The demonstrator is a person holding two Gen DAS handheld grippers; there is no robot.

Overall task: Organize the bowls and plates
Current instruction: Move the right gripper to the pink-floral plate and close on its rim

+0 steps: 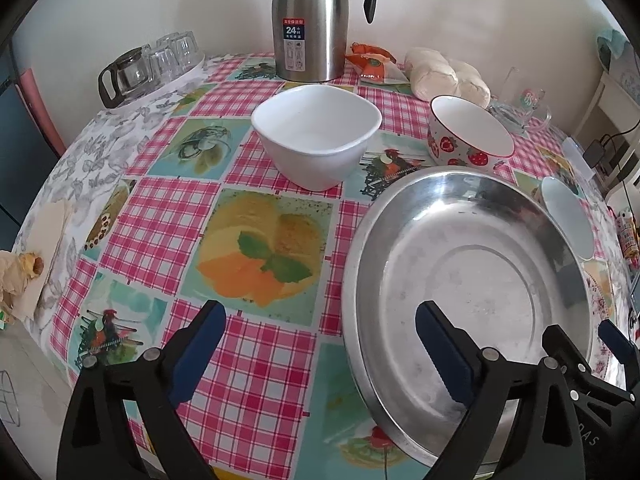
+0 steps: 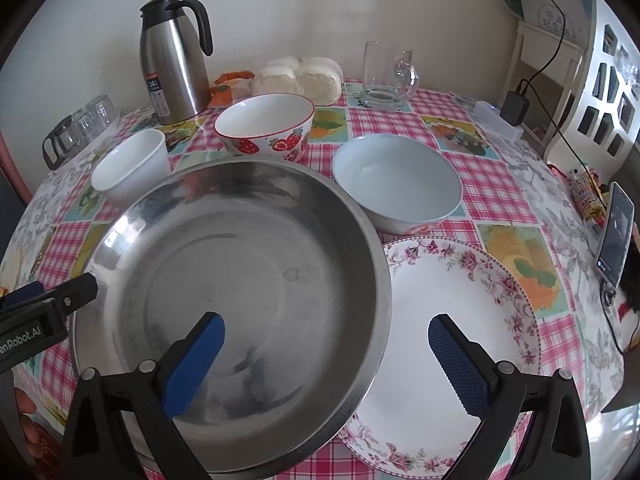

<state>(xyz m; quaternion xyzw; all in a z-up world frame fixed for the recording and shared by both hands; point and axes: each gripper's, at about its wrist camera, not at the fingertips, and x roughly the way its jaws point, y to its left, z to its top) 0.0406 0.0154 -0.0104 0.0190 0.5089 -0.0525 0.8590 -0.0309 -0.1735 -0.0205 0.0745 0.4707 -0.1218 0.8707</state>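
A wide steel pan (image 1: 468,280) (image 2: 240,280) sits near the table's front edge and covers the left part of a flowered plate (image 2: 460,320). My left gripper (image 1: 320,344) is open astride the pan's left rim, one pad over the pan and one over the cloth. My right gripper (image 2: 328,360) is open astride the pan's right rim, one pad over the pan and one over the plate. Neither pad pair touches the rim. Behind stand a white square bowl (image 1: 316,136) (image 2: 128,168), a strawberry bowl (image 1: 468,136) (image 2: 264,128) and a pale round bowl (image 2: 396,180).
A steel thermos jug (image 1: 310,20) (image 2: 172,60), buns (image 2: 300,76) and a glass mug (image 2: 386,76) line the wall side. Glass cups and a pitcher (image 1: 148,64) stand at the back left. A phone (image 2: 614,236) leans at the right table edge.
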